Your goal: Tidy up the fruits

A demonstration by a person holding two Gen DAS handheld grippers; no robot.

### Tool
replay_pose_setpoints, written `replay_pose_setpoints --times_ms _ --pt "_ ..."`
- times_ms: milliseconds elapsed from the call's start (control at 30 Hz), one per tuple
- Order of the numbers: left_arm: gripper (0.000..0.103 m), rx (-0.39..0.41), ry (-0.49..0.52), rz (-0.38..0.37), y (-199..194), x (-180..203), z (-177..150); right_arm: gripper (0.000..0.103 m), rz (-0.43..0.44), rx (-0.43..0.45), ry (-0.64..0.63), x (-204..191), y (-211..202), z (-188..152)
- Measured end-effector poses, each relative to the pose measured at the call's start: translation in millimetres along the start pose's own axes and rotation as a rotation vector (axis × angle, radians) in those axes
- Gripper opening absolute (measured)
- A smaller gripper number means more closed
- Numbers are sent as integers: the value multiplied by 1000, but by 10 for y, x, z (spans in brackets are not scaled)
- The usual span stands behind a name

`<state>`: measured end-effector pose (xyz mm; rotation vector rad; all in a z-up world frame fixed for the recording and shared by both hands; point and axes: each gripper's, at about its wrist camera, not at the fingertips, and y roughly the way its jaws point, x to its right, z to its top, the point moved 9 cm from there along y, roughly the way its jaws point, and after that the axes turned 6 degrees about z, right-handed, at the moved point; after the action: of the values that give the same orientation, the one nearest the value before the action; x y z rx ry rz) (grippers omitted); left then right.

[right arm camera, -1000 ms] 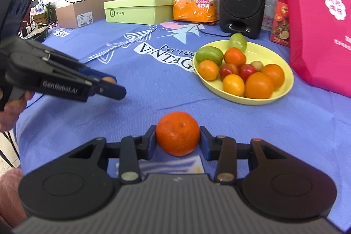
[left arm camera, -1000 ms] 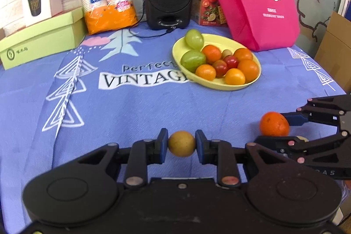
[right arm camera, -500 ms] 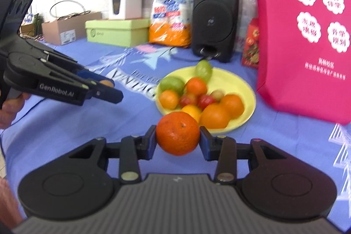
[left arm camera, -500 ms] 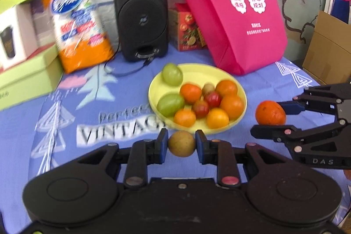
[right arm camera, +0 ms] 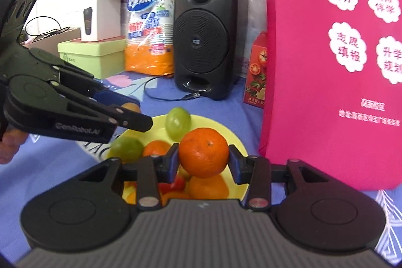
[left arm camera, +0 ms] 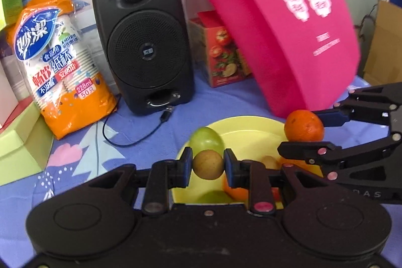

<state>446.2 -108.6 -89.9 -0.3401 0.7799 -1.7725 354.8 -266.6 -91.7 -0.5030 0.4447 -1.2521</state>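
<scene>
Left tongs (left arm camera: 208, 164) grip a brown fruit (left arm camera: 208, 165); right tongs (right arm camera: 203, 160) grip an orange (right arm camera: 203, 152), both above the yellow plate (left arm camera: 246, 127).

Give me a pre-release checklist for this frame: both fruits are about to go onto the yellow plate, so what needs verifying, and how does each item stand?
1. Left gripper shut on the small brown fruit: ok.
2. Right gripper shut on the orange: ok.
3. Both fruits over the yellow plate: ok.
4. Free spot on the plate: ok, its far side is bare; the near side holds green fruit and other pieces.
5. The two grippers apart from each other: ok, though close.
6. Height of the fruits above the plate: cannot tell.
</scene>
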Motion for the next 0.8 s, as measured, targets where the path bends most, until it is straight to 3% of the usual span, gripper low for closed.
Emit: replay_pose_setpoints --times_ms 233,300,400,667,800 --pt "28 -36 -54 -16 334 -100 -55 39 13 -25 -12 21 349 43" --pt "49 -38 -78 -11 365 -150 -76 39 11 -33 -10 22 408 36" --pt "63 -28 -90 11 338 -223 -101 40 3 -34 -8 30 420 31" --pt "68 18 -109 34 -20 -336 -143 44 -26 5 -2 50 147 74" --pt "85 50 -91 93 -308 -351 -258 54 -44 37 14 -12 -126 30"
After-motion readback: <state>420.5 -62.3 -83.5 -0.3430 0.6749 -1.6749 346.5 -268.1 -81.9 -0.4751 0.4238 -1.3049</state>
